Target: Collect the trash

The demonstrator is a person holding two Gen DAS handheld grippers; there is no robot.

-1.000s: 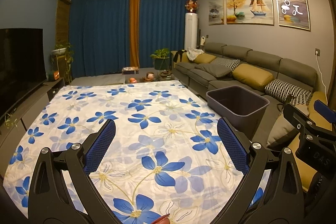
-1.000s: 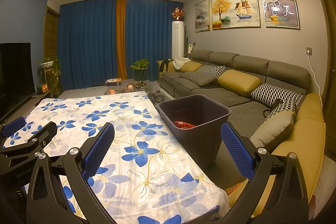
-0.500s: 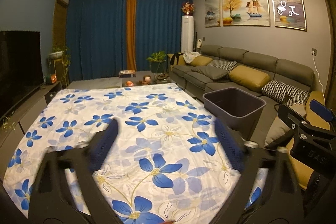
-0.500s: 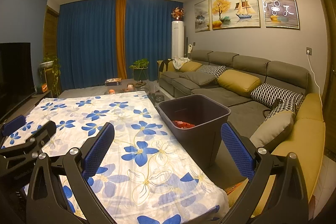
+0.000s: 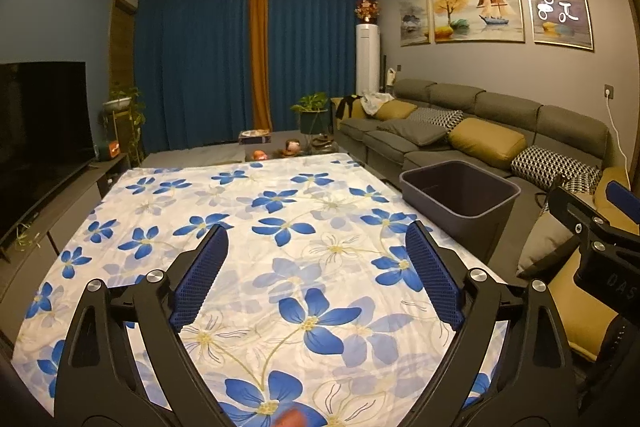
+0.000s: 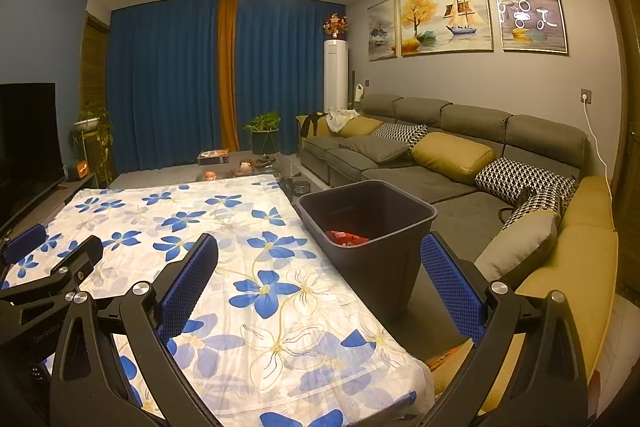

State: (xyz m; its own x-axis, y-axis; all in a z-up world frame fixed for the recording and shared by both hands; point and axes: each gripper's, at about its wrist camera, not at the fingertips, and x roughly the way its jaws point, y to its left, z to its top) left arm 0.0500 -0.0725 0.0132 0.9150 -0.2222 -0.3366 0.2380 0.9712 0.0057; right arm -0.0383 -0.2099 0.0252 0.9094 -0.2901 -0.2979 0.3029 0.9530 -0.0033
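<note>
1. Left gripper and right gripper hover over a counter covered in a blue-flowered cloth; both sets of jaws stand wide apart, holding nothing.
2. A dark bin stands off the counter's right edge, in front of a grey sofa.
3. Inside the bin lies red trash; nothing else shows in it.
4. A blurred reddish scrap sits at the nearest edge of the left view, below the left gripper; it may be more trash.
5. The step looks like seeking the next piece. The next move probably calls for lowering the left gripper toward that scrap, closing on it, then carrying it right to the bin.
</note>
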